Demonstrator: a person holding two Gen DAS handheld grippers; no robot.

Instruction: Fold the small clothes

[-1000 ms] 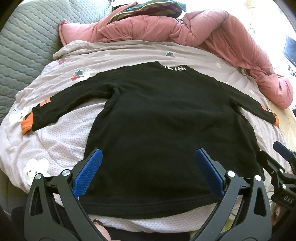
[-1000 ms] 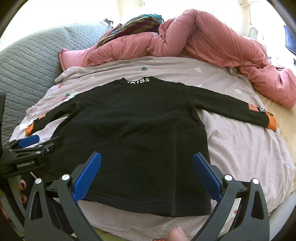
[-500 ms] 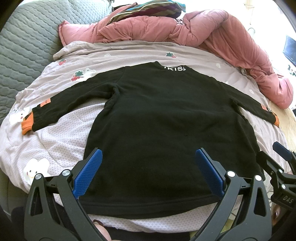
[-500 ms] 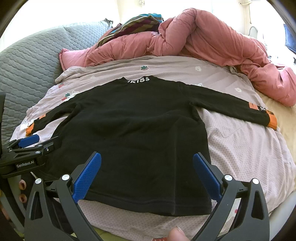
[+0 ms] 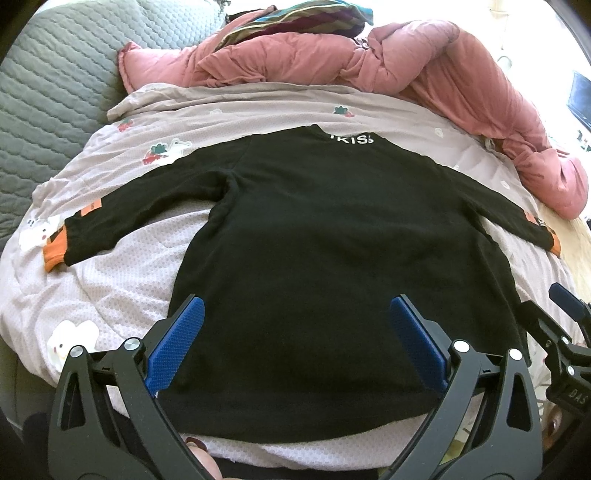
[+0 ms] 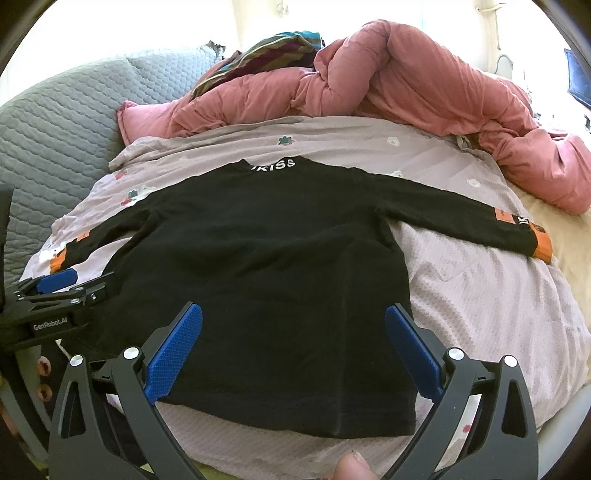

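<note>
A small black long-sleeved shirt [image 5: 332, 258] with orange cuffs lies flat on the bed, back up, collar far, hem near, both sleeves spread out. It also shows in the right wrist view [image 6: 266, 266]. My left gripper [image 5: 295, 314] is open and empty, hovering over the hem's left part. My right gripper [image 6: 293, 325] is open and empty over the hem's right part. The right gripper shows at the right edge of the left wrist view [image 5: 565, 332]. The left gripper shows at the left edge of the right wrist view [image 6: 62, 291].
The shirt rests on a pale pink printed bedsheet [image 5: 110, 288]. A crumpled pink duvet [image 5: 424, 66] with a striped cloth [image 5: 295, 22] on it lies across the far side. A grey quilted headboard [image 5: 48, 85] is at left. The bed's near edge is just below the hem.
Both grippers have eased slightly forward over the hem. The shirt has not moved.
</note>
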